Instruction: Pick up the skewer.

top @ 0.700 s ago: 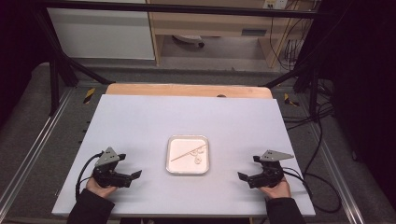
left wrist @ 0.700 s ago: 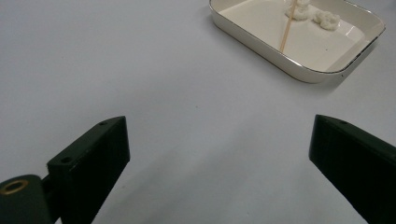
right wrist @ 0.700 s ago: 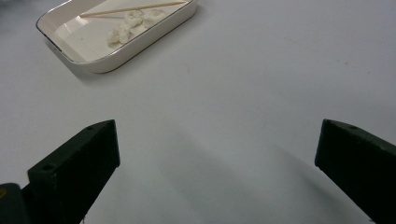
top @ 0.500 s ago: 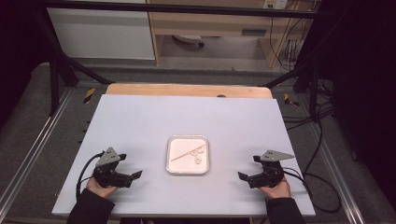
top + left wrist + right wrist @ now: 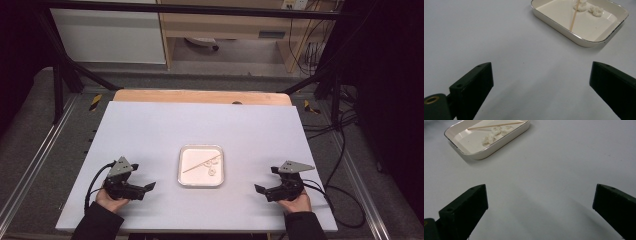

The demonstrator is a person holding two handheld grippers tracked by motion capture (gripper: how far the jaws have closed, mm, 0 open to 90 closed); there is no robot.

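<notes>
One bench (image 5: 150, 130), white on top. One shallow tray (image 5: 182, 170) on it, cream in colour. Inside the tray: one thin wooden stick (image 5: 199, 165), and two or three small white lumps (image 5: 212, 171), exact number hard to tell because of clumping together. Two grippers: one left gripper (image 5: 148, 187), one right gripper (image 5: 259, 189), each with two black jaws, so four jaws in total, standing wide apart. Two hands: one left hand (image 5: 111, 200), one right hand (image 5: 295, 203). Two dark sleeves at the near edge.
</notes>
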